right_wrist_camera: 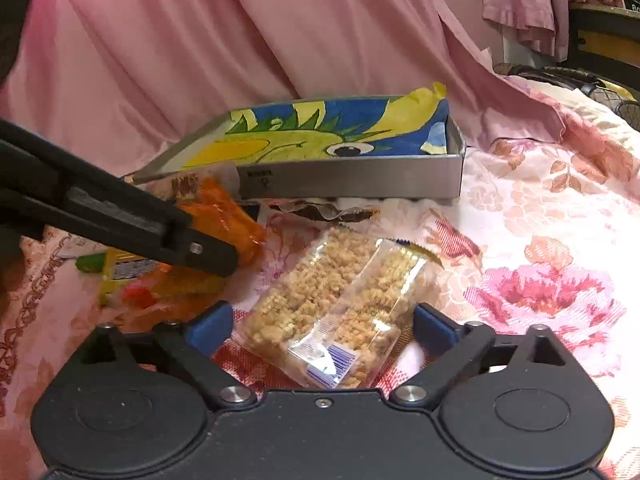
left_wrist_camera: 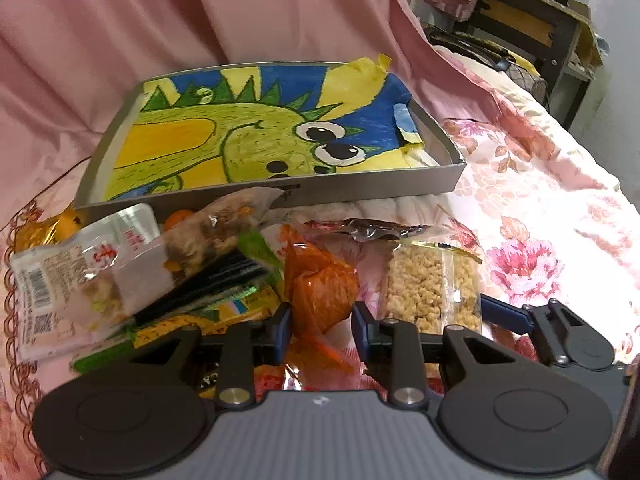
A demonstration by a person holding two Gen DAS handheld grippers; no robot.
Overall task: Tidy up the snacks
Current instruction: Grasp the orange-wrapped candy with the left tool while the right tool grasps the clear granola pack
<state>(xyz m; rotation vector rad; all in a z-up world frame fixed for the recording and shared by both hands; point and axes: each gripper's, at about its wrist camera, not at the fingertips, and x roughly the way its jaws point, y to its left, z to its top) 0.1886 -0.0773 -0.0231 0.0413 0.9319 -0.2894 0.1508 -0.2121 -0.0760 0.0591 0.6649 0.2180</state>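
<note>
Left gripper (left_wrist_camera: 320, 322): its blue pads are closed on the orange snack packet (left_wrist_camera: 320, 288); the crinkled wrapper sits squeezed between both pads.
Orange snack packet: shiny, see-through orange film, twisted and wrinkled, at the near middle of the snack pile.
Right gripper (right_wrist_camera: 322, 324): jaws stand wide apart; the clear bag of crumbly snack (right_wrist_camera: 332, 312) lies between them, but the pads do not press on it.
Clear bag of crumbly snack: transparent plastic, full of pale beige bits, with a small blue and white label at its near end; it lies on the flowered pink cloth (right_wrist_camera: 540, 280), just right of the orange packet.
Other snacks: to the left, a white pack with a barcode (left_wrist_camera: 44, 300) and a yellow and green packet (left_wrist_camera: 224, 312), overlapping each other.
Grey tray (right_wrist_camera: 352, 180): farther away, behind the pile, shallow, with a drawing of a green cartoon creature (left_wrist_camera: 256, 136) on blue and yellow inside.
Pink curtain (right_wrist_camera: 200, 40): hangs behind the tray.
</note>
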